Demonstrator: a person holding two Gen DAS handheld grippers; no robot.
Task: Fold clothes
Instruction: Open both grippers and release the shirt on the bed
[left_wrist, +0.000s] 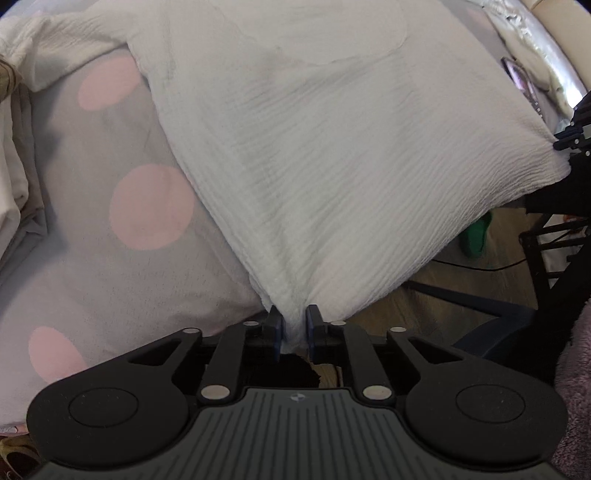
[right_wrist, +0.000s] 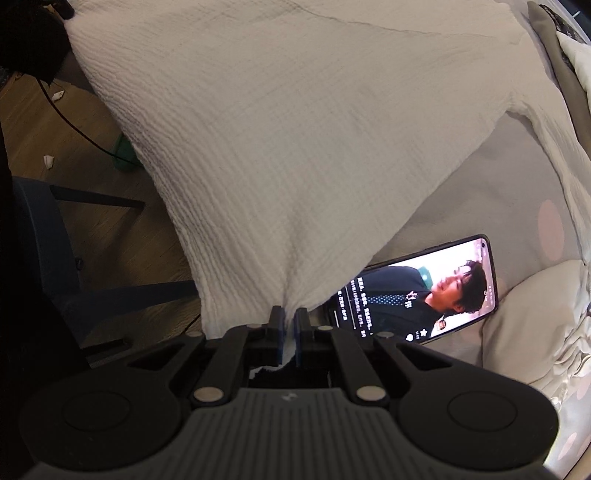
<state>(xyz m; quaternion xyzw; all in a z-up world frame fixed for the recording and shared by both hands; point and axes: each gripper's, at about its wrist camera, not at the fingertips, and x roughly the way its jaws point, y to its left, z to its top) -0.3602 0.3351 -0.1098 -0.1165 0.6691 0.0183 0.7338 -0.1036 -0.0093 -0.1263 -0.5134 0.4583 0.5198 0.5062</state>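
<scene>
Left wrist view: my left gripper (left_wrist: 294, 325) is pinching a bunched corner of the white garment (left_wrist: 332, 166) between its blue pads, the crinkled cloth squeezed tight in the narrow gap and poking out behind them. From that corner the garment is stretching away and up across the frame, its lower edge hanging taut over to my right gripper (left_wrist: 567, 142), which is gripping the other corner at the far right edge. Under the cloth to the left, the grey sheet (left_wrist: 74, 229) with pink dots is lying flat; below the hanging edge the wood floor (left_wrist: 424, 295) is showing, with a dark chair (left_wrist: 491, 325) and something green (left_wrist: 476, 236) on it. Farther off, a sleeve (left_wrist: 59, 44) is trailing toward the upper left.

In the right wrist view, my right gripper (right_wrist: 290, 326) is clenching its own corner of the garment (right_wrist: 277, 147) the same way, cloth wedged between the pads. Just beyond, a phone (right_wrist: 417, 291) is lying on the sheet (right_wrist: 480, 199), screen lit, partly under the garment's edge. A pale pillow (right_wrist: 532, 321) is sitting just right of the phone. The garment is spreading off toward the top, partly resting on the bed
</scene>
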